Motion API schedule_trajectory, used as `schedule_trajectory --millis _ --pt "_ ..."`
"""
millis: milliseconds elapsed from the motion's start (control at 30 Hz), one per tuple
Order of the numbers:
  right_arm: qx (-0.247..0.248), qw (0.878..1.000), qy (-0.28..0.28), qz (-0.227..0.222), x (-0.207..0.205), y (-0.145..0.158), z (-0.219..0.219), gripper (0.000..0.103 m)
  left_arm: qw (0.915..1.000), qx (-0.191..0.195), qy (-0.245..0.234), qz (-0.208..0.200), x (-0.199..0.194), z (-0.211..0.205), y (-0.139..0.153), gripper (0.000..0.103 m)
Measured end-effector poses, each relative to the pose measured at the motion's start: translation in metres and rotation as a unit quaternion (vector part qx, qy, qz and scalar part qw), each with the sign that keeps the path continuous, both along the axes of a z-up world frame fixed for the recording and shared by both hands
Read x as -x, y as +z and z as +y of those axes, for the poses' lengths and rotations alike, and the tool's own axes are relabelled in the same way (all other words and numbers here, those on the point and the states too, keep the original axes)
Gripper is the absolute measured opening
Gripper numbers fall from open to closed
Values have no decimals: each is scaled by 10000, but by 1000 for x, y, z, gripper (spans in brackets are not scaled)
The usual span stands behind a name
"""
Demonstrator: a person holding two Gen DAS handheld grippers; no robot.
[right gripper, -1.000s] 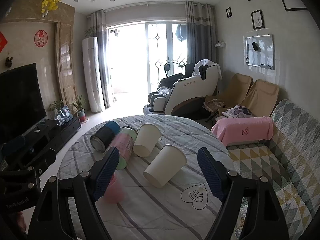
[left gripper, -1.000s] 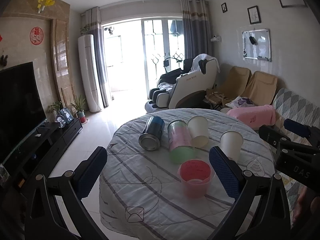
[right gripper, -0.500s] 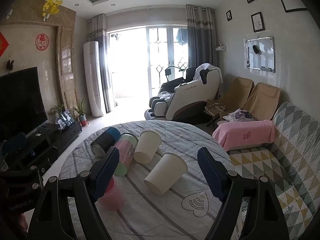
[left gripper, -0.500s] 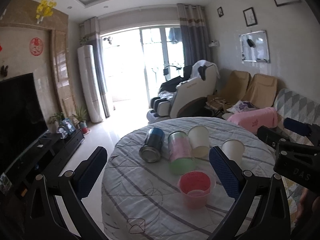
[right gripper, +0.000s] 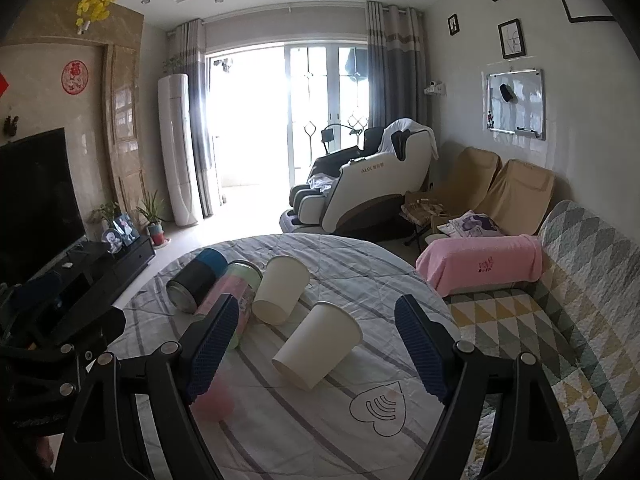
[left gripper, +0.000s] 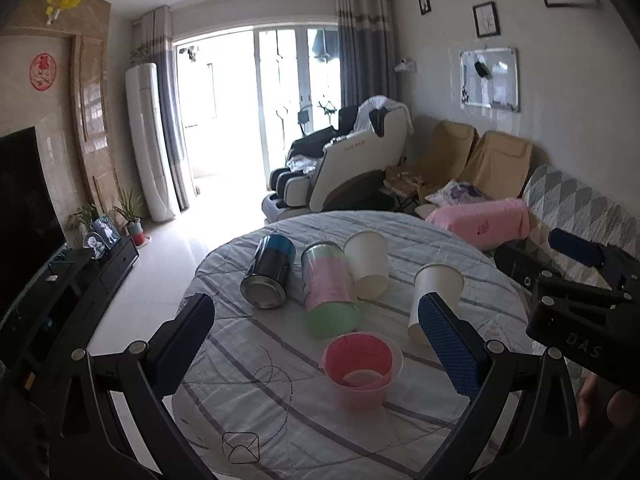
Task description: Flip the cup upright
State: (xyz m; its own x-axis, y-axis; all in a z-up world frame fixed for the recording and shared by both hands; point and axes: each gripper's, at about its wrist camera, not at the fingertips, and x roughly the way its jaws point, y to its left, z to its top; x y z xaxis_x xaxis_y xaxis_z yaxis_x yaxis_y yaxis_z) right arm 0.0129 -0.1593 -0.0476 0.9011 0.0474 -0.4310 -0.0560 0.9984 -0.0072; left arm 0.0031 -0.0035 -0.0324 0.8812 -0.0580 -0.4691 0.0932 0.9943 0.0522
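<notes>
Several cups lie on their sides on a round table with a striped grey cloth (left gripper: 280,400). They are a black and blue cup (left gripper: 268,276), a pink and green cup (left gripper: 328,296) and two white paper cups (left gripper: 368,264) (left gripper: 436,284). A pink plastic cup (left gripper: 362,368) stands upright in front. My left gripper (left gripper: 316,344) is open and empty, just behind the pink cup. My right gripper (right gripper: 316,348) is open and empty, framing the nearer white cup (right gripper: 318,344). The other white cup (right gripper: 280,290), the pink and green cup (right gripper: 236,292) and the black cup (right gripper: 196,280) lie to its left.
A sofa with a patterned cover (right gripper: 560,320) and a pink blanket (right gripper: 480,264) borders the table on the right. A massage chair (right gripper: 360,184) stands beyond the table. A TV and low cabinet (right gripper: 40,216) are on the left.
Both grippers have drawn back and risen a little, so the table and cups sit lower and farther in both views. The cups have not moved.
</notes>
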Motion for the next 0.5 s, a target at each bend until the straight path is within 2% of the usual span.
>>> schedule_trajectory --millis 200,500 --pt "40 9997 -68 234 -15 -2 -4 82 9989 -108 -107 441 -19 -6 -7 103" --pt "-3 9985 -106 534 -36 -10 -11 82 9967 -227 -105 767 -40 -12 -16 103"
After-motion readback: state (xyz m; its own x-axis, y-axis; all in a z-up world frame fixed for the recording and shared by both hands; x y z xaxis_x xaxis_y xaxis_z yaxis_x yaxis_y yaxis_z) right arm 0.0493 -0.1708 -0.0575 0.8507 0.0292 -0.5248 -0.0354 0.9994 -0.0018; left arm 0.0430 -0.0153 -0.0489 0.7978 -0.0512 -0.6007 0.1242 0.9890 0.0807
